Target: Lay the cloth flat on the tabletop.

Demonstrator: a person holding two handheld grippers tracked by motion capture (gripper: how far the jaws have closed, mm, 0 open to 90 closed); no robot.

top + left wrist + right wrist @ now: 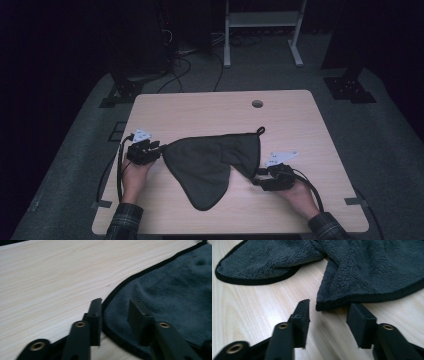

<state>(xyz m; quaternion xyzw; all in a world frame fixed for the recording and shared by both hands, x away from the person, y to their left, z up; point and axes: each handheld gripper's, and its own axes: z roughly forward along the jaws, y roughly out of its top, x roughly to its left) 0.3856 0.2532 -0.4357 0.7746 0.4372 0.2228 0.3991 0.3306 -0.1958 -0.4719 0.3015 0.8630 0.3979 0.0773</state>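
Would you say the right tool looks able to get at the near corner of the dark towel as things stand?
Probably yes: the right tool is open, and the towel's corner lies just ahead of the gap between its jaws, flat on the bare table, with nothing between them.

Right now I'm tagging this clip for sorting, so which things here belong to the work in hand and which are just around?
In the work:
- dark grey cloth lying crumpled on the table
- left gripper, jaws open astride the cloth's edge
- right gripper, open just short of a corner

Just around:
- white frame on the floor
- floor cables
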